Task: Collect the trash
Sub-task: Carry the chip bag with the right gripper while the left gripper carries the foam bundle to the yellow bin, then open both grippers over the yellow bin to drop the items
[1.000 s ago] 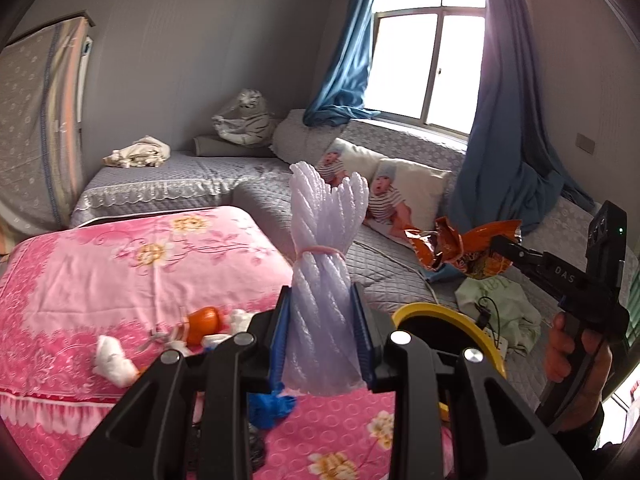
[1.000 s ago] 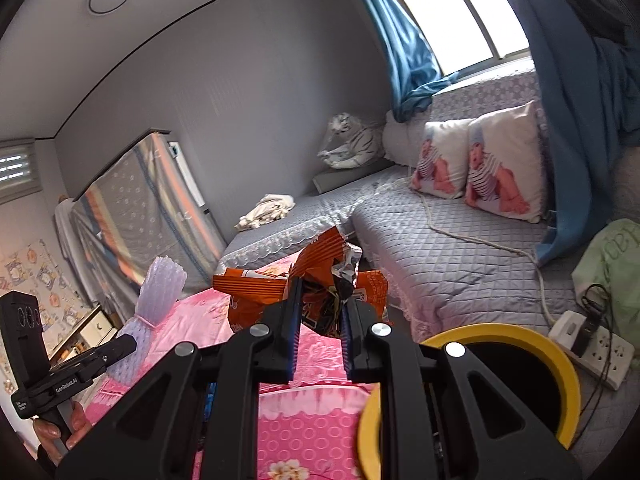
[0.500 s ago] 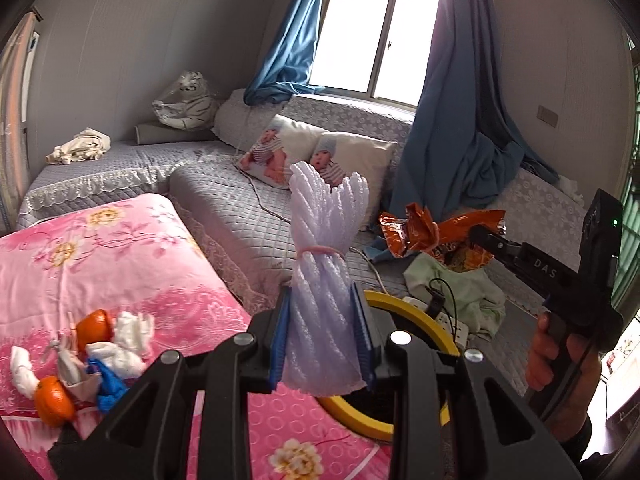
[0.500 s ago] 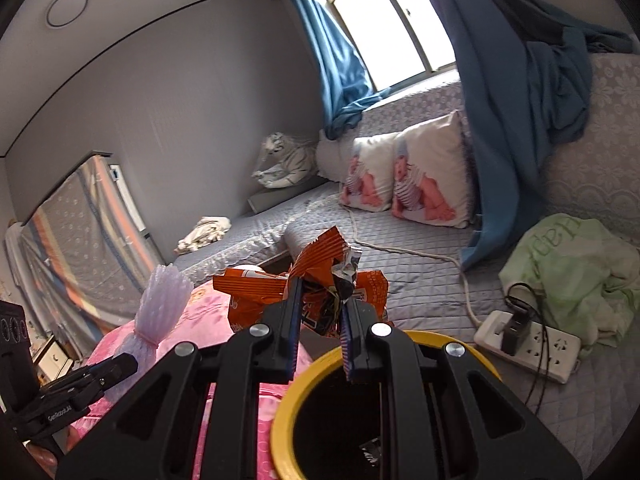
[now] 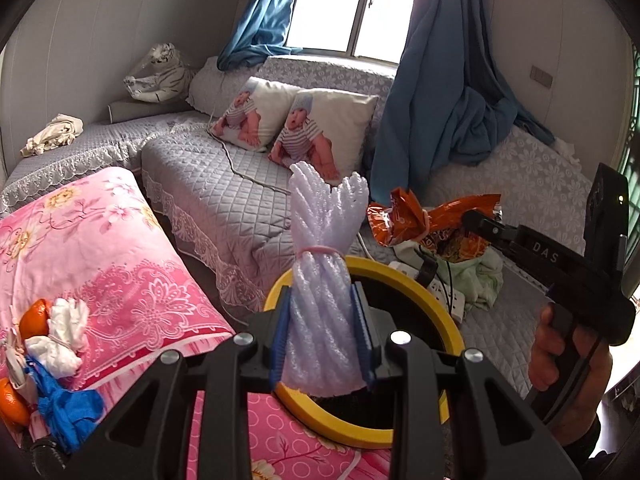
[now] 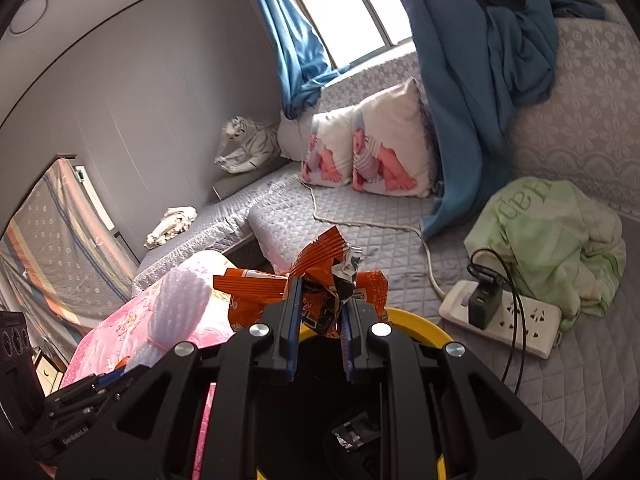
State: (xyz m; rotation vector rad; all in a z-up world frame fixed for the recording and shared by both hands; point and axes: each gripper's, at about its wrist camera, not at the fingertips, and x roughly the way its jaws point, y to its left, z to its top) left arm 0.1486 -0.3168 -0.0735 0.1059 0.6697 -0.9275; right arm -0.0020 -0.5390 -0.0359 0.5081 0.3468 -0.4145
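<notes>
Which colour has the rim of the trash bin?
Yellow; the rim of the trash bin shows best in the left wrist view.

We count two grippers [image 5: 322,336] [image 6: 318,334], one foam bundle [image 5: 320,280], one orange snack wrapper [image 6: 316,280], one yellow-rimmed bin [image 5: 404,276], two baby-print pillows [image 5: 248,114] [image 5: 320,128], one toy tiger [image 5: 160,74], one power strip [image 6: 520,320], two oranges [image 5: 34,314] [image 5: 12,402].

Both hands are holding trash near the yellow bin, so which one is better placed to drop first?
Probably the right. Its fingers hold the orange snack bag right above the bin opening, which fills the right wrist view. The left fingers hold the foam bundle nearer the rim.
</notes>
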